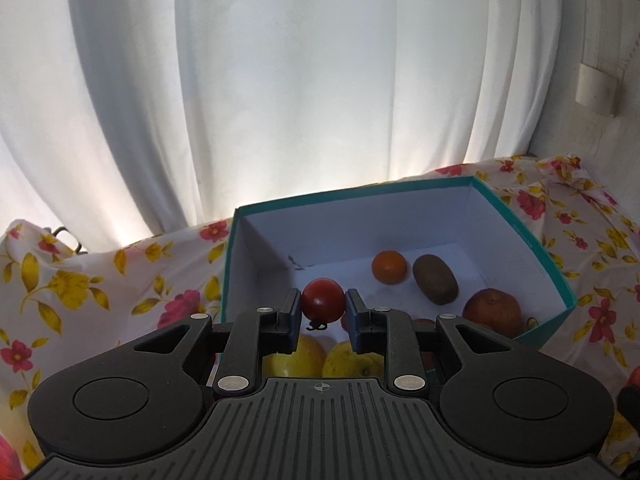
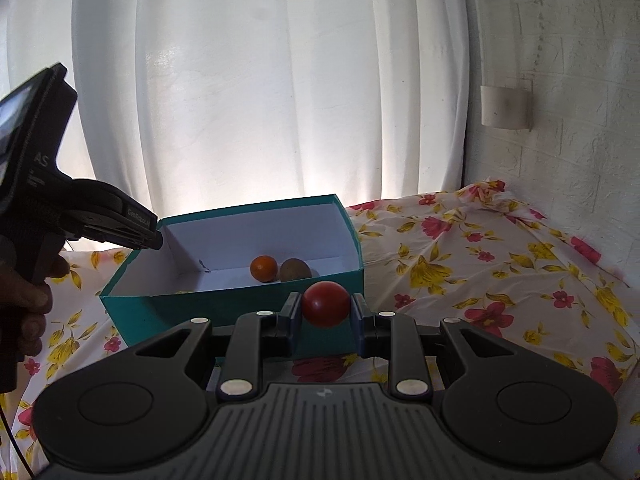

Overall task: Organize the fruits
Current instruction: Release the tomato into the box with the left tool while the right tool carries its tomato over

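My left gripper (image 1: 323, 306) is shut on a red tomato (image 1: 322, 299) and holds it above the open teal box (image 1: 520, 216). Inside the box lie an orange (image 1: 389, 266), a brown kiwi (image 1: 435, 279), a reddish apple (image 1: 493, 311) and two yellow apples (image 1: 352, 360) partly hidden under the fingers. My right gripper (image 2: 325, 308) is shut on a second red tomato (image 2: 325, 303), just in front of the box's near right corner (image 2: 352, 280). The orange (image 2: 263, 268) and kiwi (image 2: 295, 270) show in the right wrist view. The left gripper (image 2: 120, 228) reaches over the box's left wall there.
A floral cloth (image 2: 480, 272) covers the surface around the box. A white curtain (image 1: 280, 100) hangs behind. A textured white wall (image 2: 560, 80) with a small white fitting (image 2: 505, 107) stands at the right. Red fruit (image 1: 8, 452) peeks in at the lower left edge.
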Available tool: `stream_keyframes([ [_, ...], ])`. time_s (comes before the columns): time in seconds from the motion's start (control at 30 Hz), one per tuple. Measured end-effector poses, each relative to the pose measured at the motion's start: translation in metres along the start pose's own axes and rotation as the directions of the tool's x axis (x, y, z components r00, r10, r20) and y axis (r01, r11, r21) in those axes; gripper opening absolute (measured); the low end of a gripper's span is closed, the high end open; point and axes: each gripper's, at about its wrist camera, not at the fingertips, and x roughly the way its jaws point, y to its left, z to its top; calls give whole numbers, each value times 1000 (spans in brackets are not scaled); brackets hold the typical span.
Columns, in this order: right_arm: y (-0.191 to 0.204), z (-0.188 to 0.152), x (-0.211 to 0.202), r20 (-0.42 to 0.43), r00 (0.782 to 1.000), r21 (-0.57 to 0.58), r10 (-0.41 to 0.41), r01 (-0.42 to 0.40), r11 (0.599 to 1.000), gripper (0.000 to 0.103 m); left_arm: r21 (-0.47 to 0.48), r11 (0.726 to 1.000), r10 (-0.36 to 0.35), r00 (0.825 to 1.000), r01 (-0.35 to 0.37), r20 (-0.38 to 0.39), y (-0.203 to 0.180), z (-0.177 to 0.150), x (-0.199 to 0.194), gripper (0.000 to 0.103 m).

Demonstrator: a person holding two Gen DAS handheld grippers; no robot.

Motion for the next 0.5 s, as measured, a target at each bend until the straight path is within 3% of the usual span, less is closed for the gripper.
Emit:
stream_keyframes([
  [0.5,-5,3,0,-1,1000,13,-15,15,1000,25,11,1000,-12,998,13,-68,-2,-4,42,27],
])
